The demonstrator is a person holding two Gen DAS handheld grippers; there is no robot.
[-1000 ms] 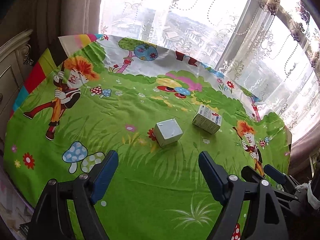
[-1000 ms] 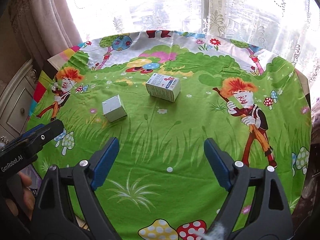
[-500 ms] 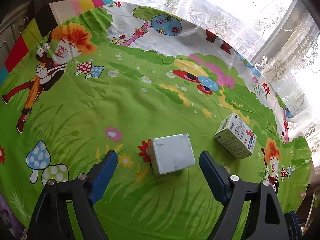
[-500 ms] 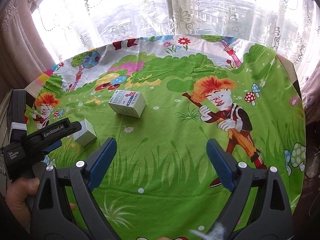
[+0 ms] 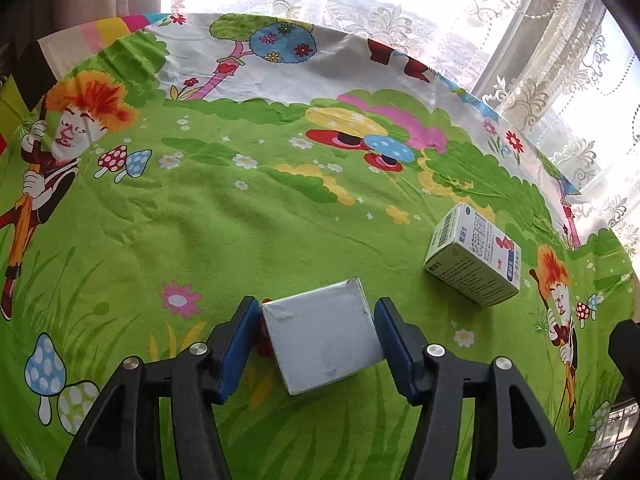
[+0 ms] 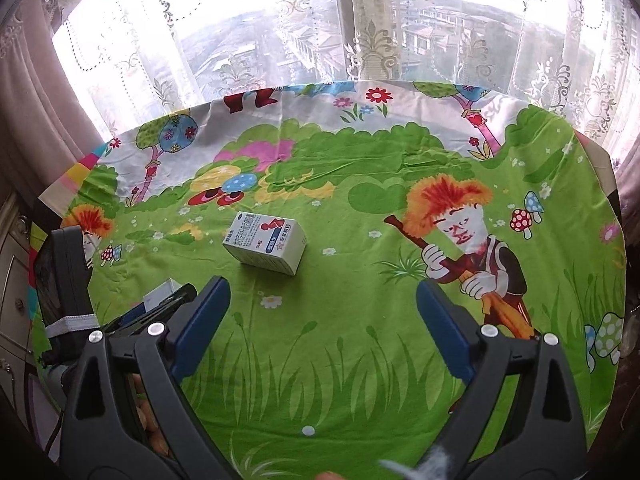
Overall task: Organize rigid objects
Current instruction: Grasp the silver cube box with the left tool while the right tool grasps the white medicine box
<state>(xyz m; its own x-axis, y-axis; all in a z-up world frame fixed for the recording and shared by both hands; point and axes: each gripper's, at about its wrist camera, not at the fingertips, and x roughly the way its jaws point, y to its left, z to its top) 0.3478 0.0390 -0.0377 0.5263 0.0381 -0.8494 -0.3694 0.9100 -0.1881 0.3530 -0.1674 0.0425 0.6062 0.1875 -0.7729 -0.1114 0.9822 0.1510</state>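
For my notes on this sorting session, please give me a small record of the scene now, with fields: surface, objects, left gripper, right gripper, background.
surface: round table under a cartoon tablecloth, mostly green
objects: plain grey box; printed carton lying on its side, apart from the grey box
left gripper: left gripper closing, grey box between its blue pads, both pads at the box's sides
right gripper: right gripper opening, nothing between its pads; the printed carton lies beyond them
background: lace curtain over a bright window
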